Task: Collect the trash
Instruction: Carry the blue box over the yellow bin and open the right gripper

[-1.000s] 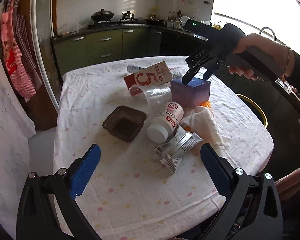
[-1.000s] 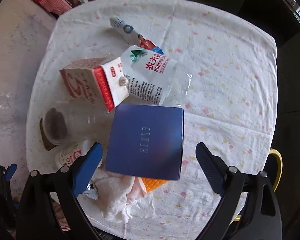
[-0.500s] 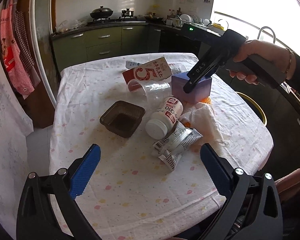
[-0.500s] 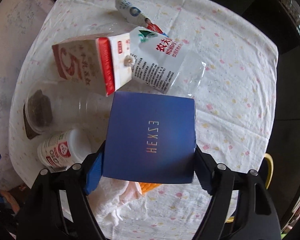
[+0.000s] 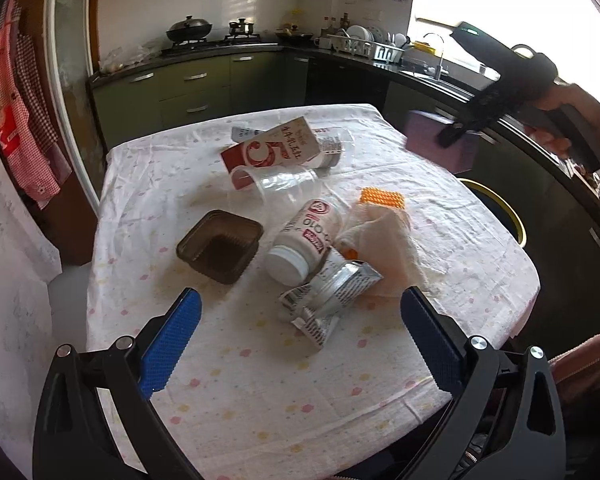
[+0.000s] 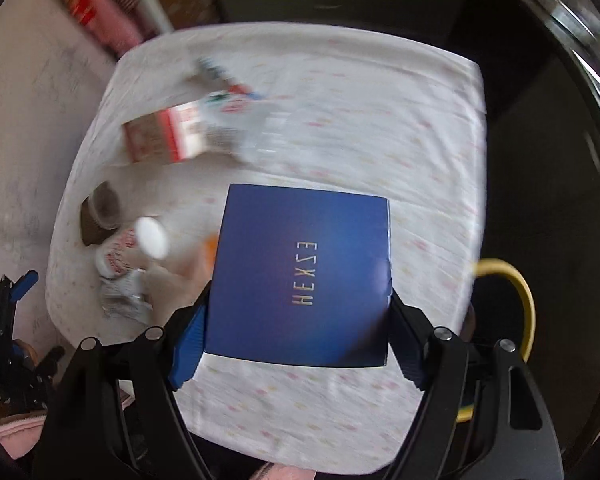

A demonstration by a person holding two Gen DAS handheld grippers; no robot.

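My right gripper [image 6: 298,344] is shut on a blue box [image 6: 304,276] marked HEXZE and holds it in the air above the table's right side; the box also shows in the left wrist view [image 5: 440,142], off the far right edge. My left gripper [image 5: 300,340] is open and empty above the table's near edge. On the flowered tablecloth [image 5: 228,380] lie a red and white milk carton [image 5: 272,150], a clear plastic cup [image 5: 280,188], a brown plastic tray [image 5: 220,246], a white bottle [image 5: 304,240], a crumpled foil wrapper [image 5: 328,292], a crumpled tissue [image 5: 384,244] and an orange piece [image 5: 382,199].
A dark bin with a yellow rim [image 5: 500,208] stands on the floor to the right of the table, also in the right wrist view [image 6: 516,304]. Green kitchen cabinets [image 5: 188,96] and a counter run behind. A doorframe with red cloths [image 5: 20,120] is at the left.
My right gripper closed on the blue box, lifted it off the table and carried it right. The orange piece under it is uncovered. My left gripper stayed open.
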